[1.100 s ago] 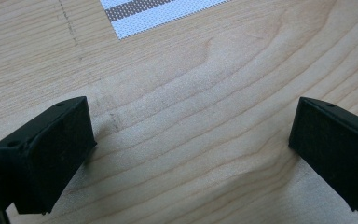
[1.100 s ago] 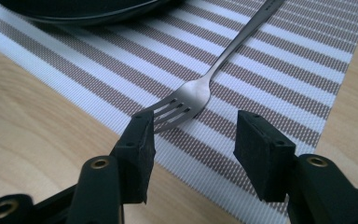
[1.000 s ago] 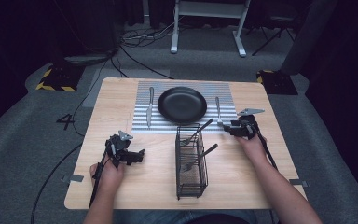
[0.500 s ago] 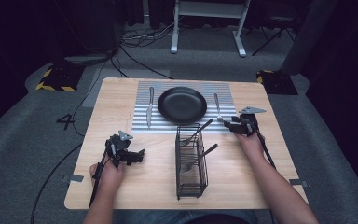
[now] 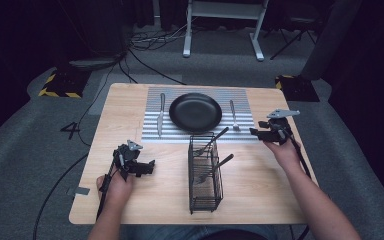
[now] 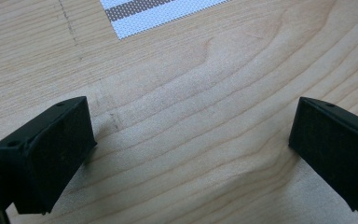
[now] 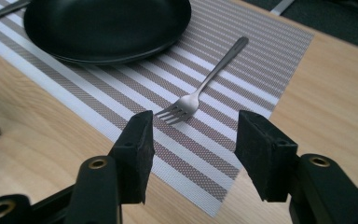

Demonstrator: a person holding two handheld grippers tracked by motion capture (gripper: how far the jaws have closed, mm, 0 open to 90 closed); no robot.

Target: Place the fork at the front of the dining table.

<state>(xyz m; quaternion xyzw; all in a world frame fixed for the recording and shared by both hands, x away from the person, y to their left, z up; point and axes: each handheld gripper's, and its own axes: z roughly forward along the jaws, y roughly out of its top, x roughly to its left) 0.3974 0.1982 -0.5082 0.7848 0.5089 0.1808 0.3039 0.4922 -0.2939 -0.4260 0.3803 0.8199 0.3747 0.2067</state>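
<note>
Currently the fork (image 7: 204,84) lies flat on the striped placemat (image 5: 245,100), just right of the black plate (image 5: 195,112); its long axis runs toward and away from the person, tines at the near end, handle pointing to the far table edge. The right gripper (image 7: 191,149) hovers above the near mat edge with jaws moderately apart and empty, tines just beyond the gap. The right gripper view resolves the tines, which the high view leaves too small to read. The high view adds a knife (image 5: 161,114) left of the plate and a wire caddy (image 5: 205,175) holding utensils. The left gripper (image 6: 191,135), jaws wide and empty, sits over bare table (image 6: 205,70).
</note>
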